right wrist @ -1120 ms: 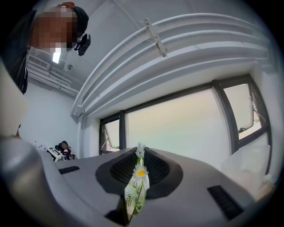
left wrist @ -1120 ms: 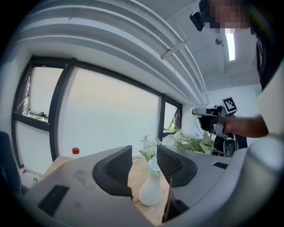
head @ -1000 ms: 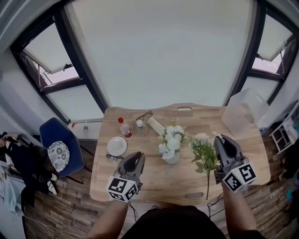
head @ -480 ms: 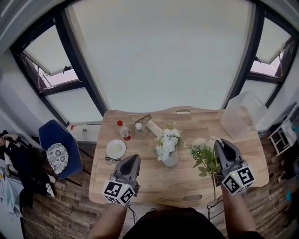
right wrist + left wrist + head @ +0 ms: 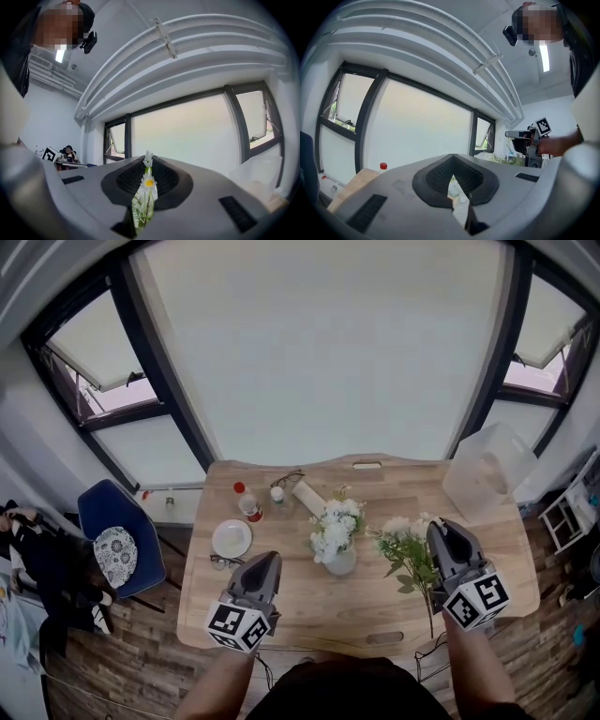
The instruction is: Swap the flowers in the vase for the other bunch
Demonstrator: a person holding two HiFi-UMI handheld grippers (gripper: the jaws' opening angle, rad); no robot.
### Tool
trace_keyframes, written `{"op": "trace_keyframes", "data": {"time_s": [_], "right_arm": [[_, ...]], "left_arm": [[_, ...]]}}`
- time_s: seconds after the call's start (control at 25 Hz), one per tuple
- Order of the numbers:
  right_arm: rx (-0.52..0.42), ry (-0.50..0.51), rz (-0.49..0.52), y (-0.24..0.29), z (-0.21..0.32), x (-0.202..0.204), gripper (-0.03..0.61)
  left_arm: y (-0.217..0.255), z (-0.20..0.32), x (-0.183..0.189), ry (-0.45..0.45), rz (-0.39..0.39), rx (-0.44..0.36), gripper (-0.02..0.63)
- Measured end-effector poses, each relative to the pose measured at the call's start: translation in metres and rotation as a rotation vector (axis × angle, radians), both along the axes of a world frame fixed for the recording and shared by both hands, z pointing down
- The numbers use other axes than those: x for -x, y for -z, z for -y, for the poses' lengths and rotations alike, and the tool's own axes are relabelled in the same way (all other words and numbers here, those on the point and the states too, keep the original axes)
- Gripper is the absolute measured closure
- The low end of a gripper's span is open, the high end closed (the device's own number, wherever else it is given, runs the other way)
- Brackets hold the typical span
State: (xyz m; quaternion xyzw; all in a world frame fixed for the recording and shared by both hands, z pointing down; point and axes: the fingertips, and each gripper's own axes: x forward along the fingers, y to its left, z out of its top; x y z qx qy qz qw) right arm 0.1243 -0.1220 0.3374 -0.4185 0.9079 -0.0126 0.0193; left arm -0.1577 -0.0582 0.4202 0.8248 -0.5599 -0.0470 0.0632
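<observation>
A glass vase [image 5: 342, 563] with white flowers [image 5: 336, 526] stands mid-table. To its right lies the other bunch [image 5: 408, 549], green-leaved with small white daisies, its long stem [image 5: 429, 610] running toward the near edge. My right gripper [image 5: 434, 526] sits at that bunch's flower end. In the right gripper view a daisy [image 5: 148, 183] and green stems fill the narrow gap of the right gripper [image 5: 147, 171], which is shut on them. My left gripper [image 5: 270, 559] hovers left of the vase, shut and empty [image 5: 452, 176].
The wooden table [image 5: 309, 607] also carries a white plate [image 5: 231, 538], a red-capped bottle [image 5: 247, 502], a small bottle [image 5: 277, 493], a pale roll [image 5: 309, 495] and glasses [image 5: 225, 561]. A clear plastic box [image 5: 487, 470] stands at the far right corner. A blue chair [image 5: 117, 535] is off the left side.
The left gripper has drifted slightly toward the near edge. The right gripper, the vase and both bunches stay where they were.
</observation>
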Motion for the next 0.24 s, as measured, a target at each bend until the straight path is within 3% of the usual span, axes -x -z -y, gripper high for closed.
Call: {"op": "trace_keyframes", "data": {"time_s": [0.24], "right_arm": [[-0.005, 0.011, -0.004, 0.0050, 0.0031, 0.0007, 0.520]], "left_arm": [[0.0027, 0.0046, -0.0009, 0.005, 0.005, 0.006, 0.609]]}}
